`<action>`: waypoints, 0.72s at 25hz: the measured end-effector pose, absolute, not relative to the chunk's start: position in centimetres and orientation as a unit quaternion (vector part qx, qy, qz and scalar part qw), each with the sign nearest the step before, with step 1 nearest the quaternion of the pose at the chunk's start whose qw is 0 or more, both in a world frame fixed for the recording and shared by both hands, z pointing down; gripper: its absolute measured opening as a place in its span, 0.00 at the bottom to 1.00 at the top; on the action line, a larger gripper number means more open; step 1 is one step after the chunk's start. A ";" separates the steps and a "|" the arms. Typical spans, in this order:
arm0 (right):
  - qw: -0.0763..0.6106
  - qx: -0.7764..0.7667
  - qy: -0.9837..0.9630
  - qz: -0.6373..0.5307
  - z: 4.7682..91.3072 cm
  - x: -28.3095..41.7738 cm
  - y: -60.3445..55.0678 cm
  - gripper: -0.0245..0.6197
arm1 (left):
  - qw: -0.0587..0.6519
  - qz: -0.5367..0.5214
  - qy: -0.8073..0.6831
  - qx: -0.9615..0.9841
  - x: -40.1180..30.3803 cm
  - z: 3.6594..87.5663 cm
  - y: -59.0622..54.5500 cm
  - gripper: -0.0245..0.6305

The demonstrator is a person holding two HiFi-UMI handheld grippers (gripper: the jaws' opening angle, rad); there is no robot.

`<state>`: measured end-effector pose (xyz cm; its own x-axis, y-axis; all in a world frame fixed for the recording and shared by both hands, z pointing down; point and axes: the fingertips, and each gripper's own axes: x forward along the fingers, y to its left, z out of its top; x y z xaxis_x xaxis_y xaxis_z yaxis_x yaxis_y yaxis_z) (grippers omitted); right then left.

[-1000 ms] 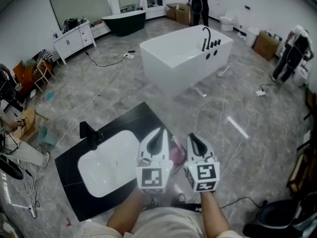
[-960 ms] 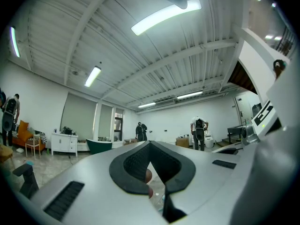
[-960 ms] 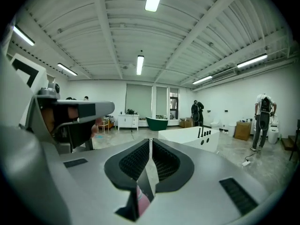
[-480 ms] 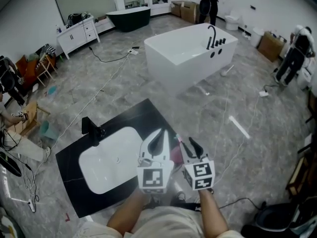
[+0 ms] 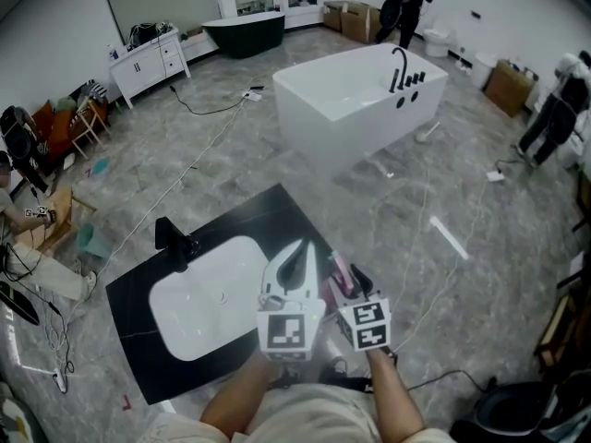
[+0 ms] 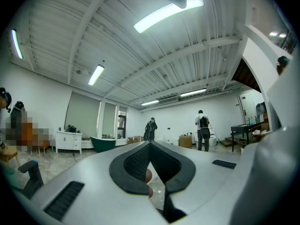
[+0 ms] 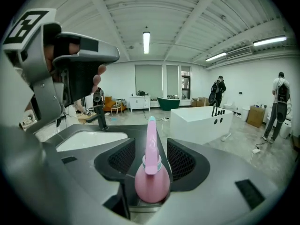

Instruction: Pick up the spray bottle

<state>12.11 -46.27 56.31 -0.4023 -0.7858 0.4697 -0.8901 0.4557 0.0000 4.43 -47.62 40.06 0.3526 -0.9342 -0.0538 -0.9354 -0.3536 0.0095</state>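
Note:
A pink spray bottle [image 7: 152, 184] stands upright on the black counter [image 5: 268, 215], its nozzle [image 7: 151, 139] pointing up. My right gripper [image 7: 151, 146] is open around it; its jaws have just been opening, and a gap shows on each side of the bottle. In the head view the bottle [image 5: 338, 269] peeks out between the two grippers, with the right gripper [image 5: 349, 277] tilted down over it. My left gripper [image 5: 295, 252] hovers level beside it, with its jaws together and nothing between them; in its own view the left gripper [image 6: 150, 143] looks out across the room.
A white sink [image 5: 208, 298] with a black faucet [image 5: 175, 240] sits in the counter left of the bottle. A white bathtub [image 5: 355, 100] stands beyond. Cables [image 5: 199, 160] run over the grey floor. A white cabinet [image 5: 148, 63] and people stand far back.
The right gripper has dropped and tipped downward, and its jaws have spread from shut to wide around the pink bottle. The left gripper has stayed put.

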 end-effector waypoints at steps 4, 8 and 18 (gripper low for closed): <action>0.218 0.507 -0.823 0.133 58.0 12.1 -46.5 0.35 | 0.007 0.023 0.572 -0.820 4.1 40.1 -47.8 0.04; 0.225 0.509 -0.820 0.133 58.9 12.2 -46.6 0.35 | 0.004 0.022 0.575 -0.818 3.9 40.5 -47.8 0.04; 0.241 0.513 -0.814 0.128 59.8 12.3 -46.9 0.30 | 0.004 0.020 0.576 -0.818 3.8 40.4 -48.0 0.04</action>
<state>12.29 -46.85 59.81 -0.3582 -0.7736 0.5227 -0.8964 0.4414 0.0390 3.78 -48.04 40.44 0.3367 -0.9409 -0.0374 -0.9412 -0.3374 0.0156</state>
